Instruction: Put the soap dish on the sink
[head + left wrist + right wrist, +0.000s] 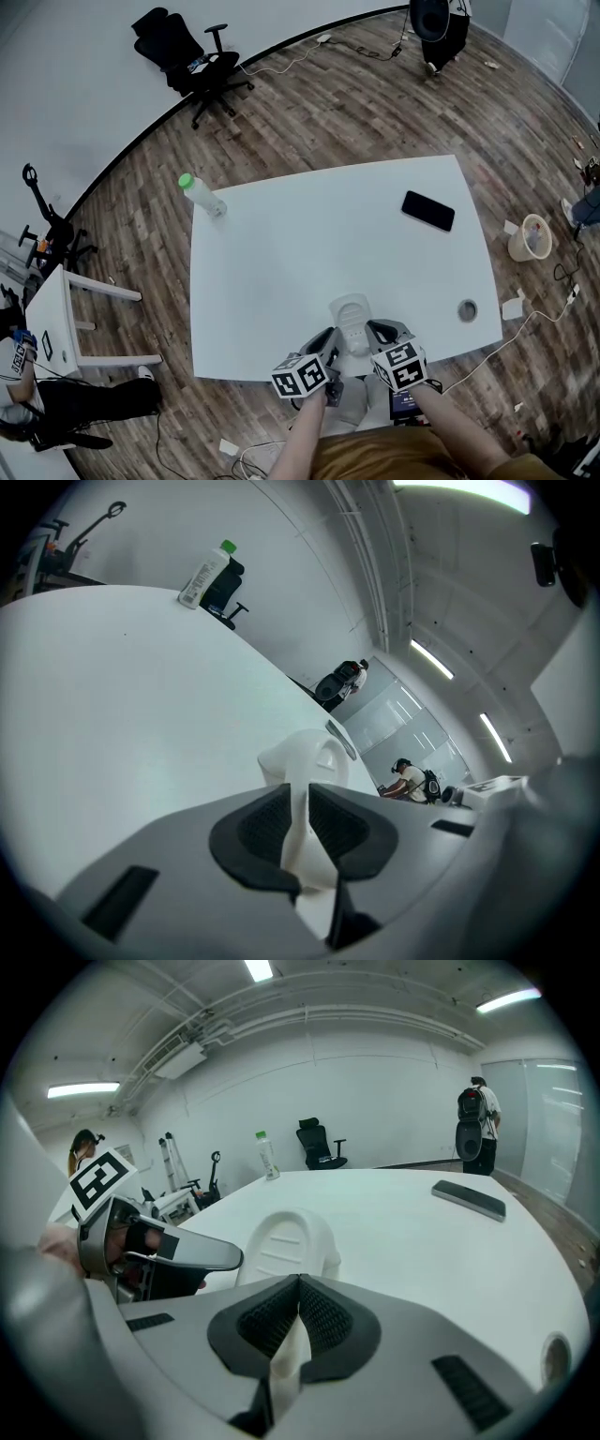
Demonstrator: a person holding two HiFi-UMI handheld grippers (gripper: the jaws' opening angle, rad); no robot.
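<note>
The white soap dish (pixel 353 319) lies on the white table (pixel 281 262) near its front edge, between my two grippers. My left gripper (pixel 335 336) grips the dish's left rim. In the left gripper view the thin white rim (pixel 305 757) runs between the dark pads (pixel 267 827), and the left gripper (pixel 307 822) is shut on it. My right gripper (pixel 375 330) holds the right rim. In the right gripper view the ribbed dish (pixel 281 1241) lies just ahead, and the right gripper (pixel 298 1312) is shut on its edge.
A black phone (pixel 428 211) lies at the table's far right. A bottle with a green cap (pixel 202 195) stands at the far left corner. A round grommet (pixel 467 309) sits near the front right edge. An office chair (pixel 187 56) and a bin (pixel 531 236) stand on the wooden floor.
</note>
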